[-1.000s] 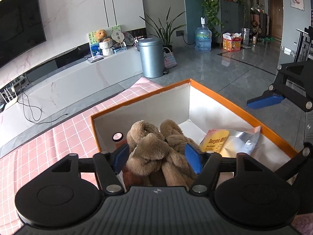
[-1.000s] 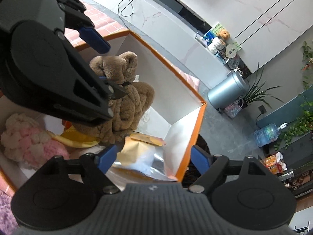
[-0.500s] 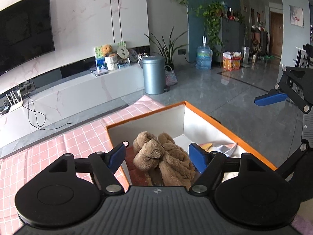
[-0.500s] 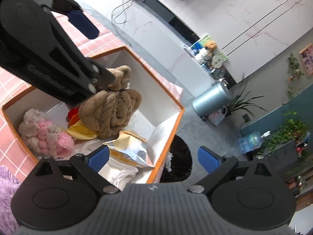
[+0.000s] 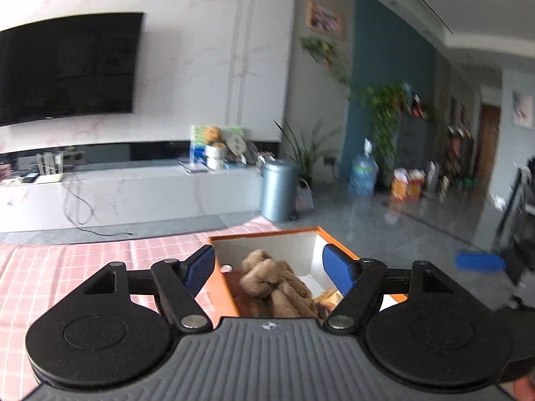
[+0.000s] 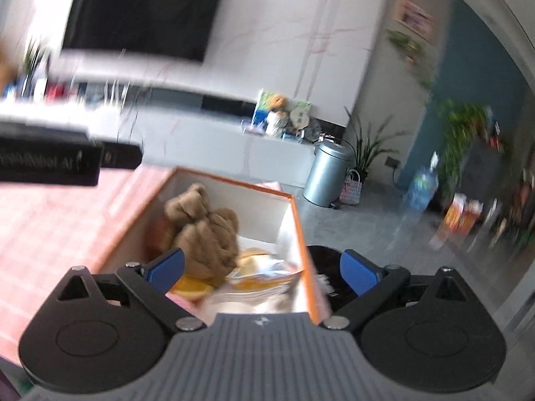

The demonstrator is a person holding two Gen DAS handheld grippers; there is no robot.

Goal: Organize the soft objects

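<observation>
Brown plush toy [image 6: 204, 230] lies in the orange box [image 6: 302, 234] ahead of both tongs. Left gripper [image 5: 269, 269] and right gripper [image 6: 264, 267] gape, grasping nothing.

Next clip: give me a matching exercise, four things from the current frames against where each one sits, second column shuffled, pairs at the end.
Things:
1. brown plush
2. bin
3. TV
4. foil bag

Places:
A. on the wall
B. on the floor beside a plant
C. in the box, by its right wall
D. in the box, towards its left side

Pairs: 1-D, 2-B, 3-A, 4-C
</observation>
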